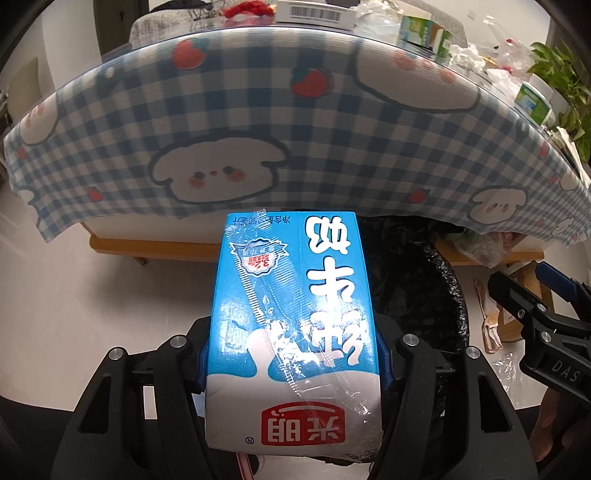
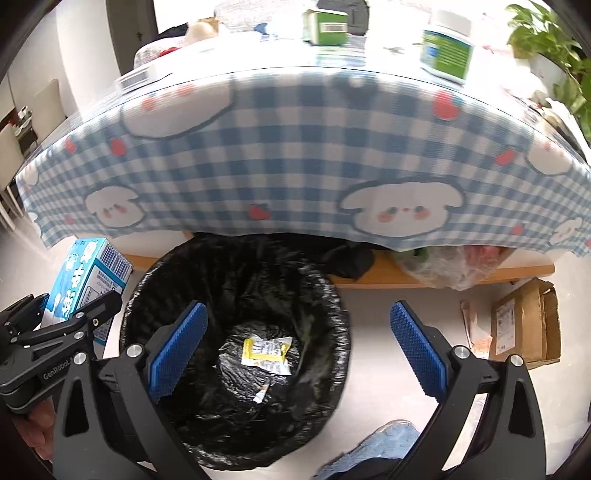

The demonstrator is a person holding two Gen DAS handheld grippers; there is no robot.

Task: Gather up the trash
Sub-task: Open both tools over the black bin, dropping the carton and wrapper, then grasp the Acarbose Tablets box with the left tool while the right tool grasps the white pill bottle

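Observation:
A blue and white milk carton [image 1: 291,325] fills the middle of the left wrist view, with my left gripper [image 1: 291,363] shut on its lower sides. The right wrist view shows the same carton [image 2: 86,280] in that gripper [image 2: 64,315], just left of the bin. A round bin lined with a black bag [image 2: 332,295] stands on the floor in front of the table. A yellow wrapper [image 2: 266,350] and a small scrap lie at its bottom. My right gripper [image 2: 295,332] hangs open over the bin with nothing between its blue pads [image 2: 177,350]. The bin [image 1: 424,295] lies behind and right of the carton.
A table with a blue checked cloth [image 2: 295,155] overhangs the bin. On it stand a green box [image 2: 325,26], a white jar [image 2: 447,48] and a plant [image 2: 554,48]. A cardboard box [image 2: 524,325] and a clear plastic bag [image 2: 443,266] sit on the floor at right.

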